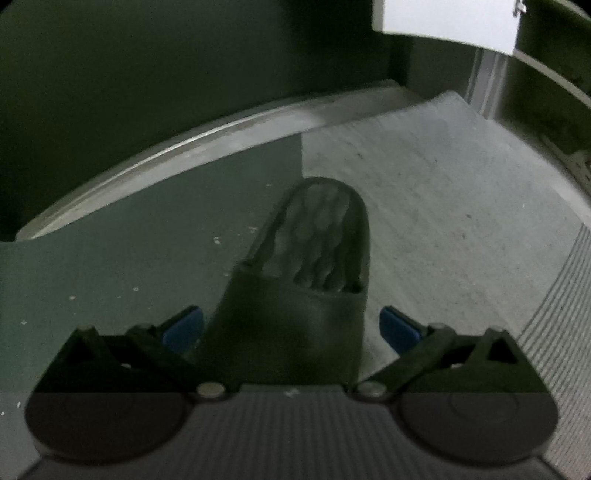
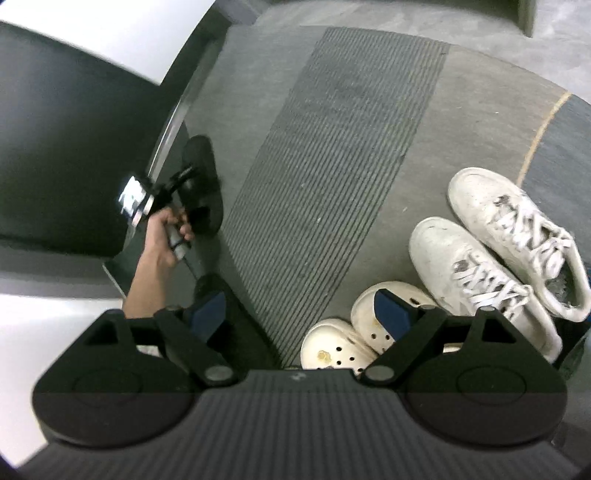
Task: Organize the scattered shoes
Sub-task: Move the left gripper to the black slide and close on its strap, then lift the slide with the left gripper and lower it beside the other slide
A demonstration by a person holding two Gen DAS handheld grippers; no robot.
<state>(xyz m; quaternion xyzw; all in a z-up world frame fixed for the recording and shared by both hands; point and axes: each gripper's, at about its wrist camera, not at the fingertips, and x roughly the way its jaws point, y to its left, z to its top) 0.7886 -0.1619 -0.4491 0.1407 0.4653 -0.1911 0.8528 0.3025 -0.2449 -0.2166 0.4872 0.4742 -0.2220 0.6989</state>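
A black slide sandal (image 1: 314,258) lies on the floor, its strap between the blue pads of my left gripper (image 1: 291,328), whose jaws stand wide open on either side of it without touching. The same sandal (image 2: 201,184) shows in the right wrist view by the dark door, with the left gripper (image 2: 181,192) over it. My right gripper (image 2: 303,314) is open and empty, hovering above the ribbed mat. Two white clogs (image 2: 347,339) lie side by side under its right finger. Two white lace-up sneakers (image 2: 495,251) lie paired to the right.
A grey ribbed doormat (image 2: 332,147) runs up the middle of the floor. A dark door with a metal threshold strip (image 1: 155,162) is just beyond the sandal. A white panel (image 1: 443,22) hangs at the upper right. Concrete floor (image 1: 424,206) surrounds the sandal.
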